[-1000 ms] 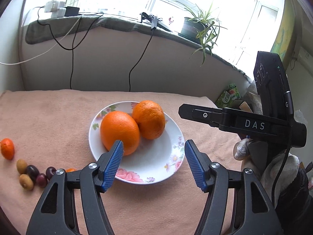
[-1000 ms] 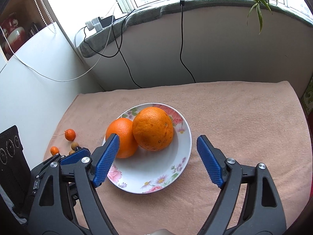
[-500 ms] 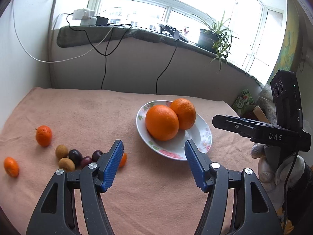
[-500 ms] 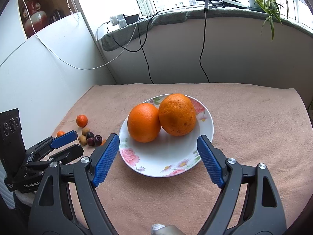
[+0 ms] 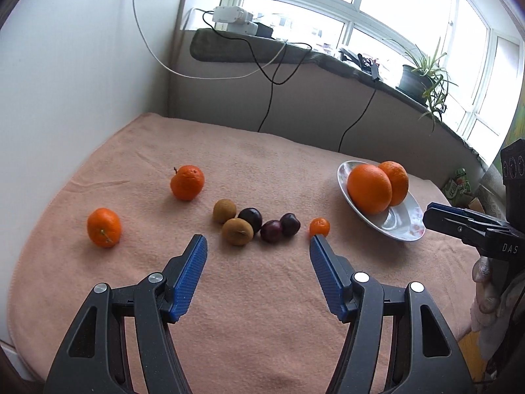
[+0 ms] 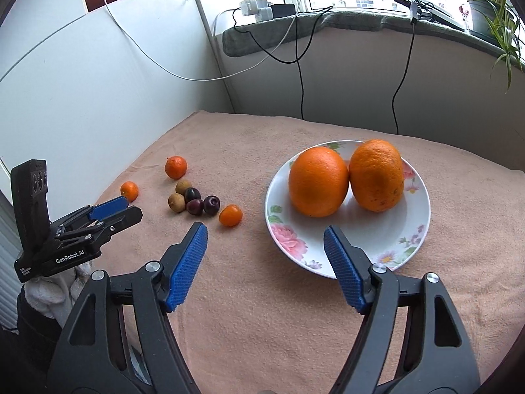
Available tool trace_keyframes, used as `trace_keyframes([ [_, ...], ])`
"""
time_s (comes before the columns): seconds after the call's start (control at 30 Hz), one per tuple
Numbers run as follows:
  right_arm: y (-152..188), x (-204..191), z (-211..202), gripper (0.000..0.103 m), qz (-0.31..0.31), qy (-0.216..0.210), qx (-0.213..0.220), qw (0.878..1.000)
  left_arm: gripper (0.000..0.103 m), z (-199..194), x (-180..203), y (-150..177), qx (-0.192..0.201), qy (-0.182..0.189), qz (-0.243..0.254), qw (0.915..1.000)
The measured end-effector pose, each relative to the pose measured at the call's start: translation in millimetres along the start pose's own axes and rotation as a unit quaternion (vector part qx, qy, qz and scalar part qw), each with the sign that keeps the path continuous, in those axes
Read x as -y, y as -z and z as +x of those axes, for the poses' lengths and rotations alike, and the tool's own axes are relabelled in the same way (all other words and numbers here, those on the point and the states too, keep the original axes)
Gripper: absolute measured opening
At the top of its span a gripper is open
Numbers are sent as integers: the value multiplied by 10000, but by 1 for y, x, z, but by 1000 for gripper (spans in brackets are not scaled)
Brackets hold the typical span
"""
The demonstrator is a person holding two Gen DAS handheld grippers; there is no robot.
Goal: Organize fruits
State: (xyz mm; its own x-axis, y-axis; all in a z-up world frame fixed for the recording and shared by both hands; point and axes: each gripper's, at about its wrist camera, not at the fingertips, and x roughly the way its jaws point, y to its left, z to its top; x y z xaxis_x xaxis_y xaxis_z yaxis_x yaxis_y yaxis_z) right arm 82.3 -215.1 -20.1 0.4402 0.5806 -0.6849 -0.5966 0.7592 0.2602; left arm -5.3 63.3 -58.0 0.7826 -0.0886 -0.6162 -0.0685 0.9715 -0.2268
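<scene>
Small fruits [image 5: 256,225] just beyond empty left tool [image 5: 257,252].

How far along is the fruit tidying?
Done: two oranges sit on the flowered plate. In hand: nothing; the left gripper and right gripper are open, the right one's jaws just narrowing. Left: three tangerines, two brown fruits and three dark plums on the cloth.

Bare cloth [image 5: 262,295] lies open before the left gripper [image 5: 257,246]; the small fruits [image 5: 256,225] cluster just beyond its tips; the plate [image 5: 398,226] stands off right.
</scene>
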Motion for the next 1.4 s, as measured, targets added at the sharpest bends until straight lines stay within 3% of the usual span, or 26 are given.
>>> trace_keyframes([
  [0.27,3,-28,31,53,-260,-122,-203,9994,63,2,-33,5,-18,-146,-331,9993],
  [0.53,4,-47,64,40,-559,50,-351,9978,51,14,-32,5,-165,155,-298,9993],
  [0.83,7,-51,87,38,-586,256,-443,9970,43,33,-28,1,-365,380,-263,9983],
  [1.4,4,-54,113,38,-751,472,-614,9942,41,62,-26,-4,-671,329,-42,9972],
])
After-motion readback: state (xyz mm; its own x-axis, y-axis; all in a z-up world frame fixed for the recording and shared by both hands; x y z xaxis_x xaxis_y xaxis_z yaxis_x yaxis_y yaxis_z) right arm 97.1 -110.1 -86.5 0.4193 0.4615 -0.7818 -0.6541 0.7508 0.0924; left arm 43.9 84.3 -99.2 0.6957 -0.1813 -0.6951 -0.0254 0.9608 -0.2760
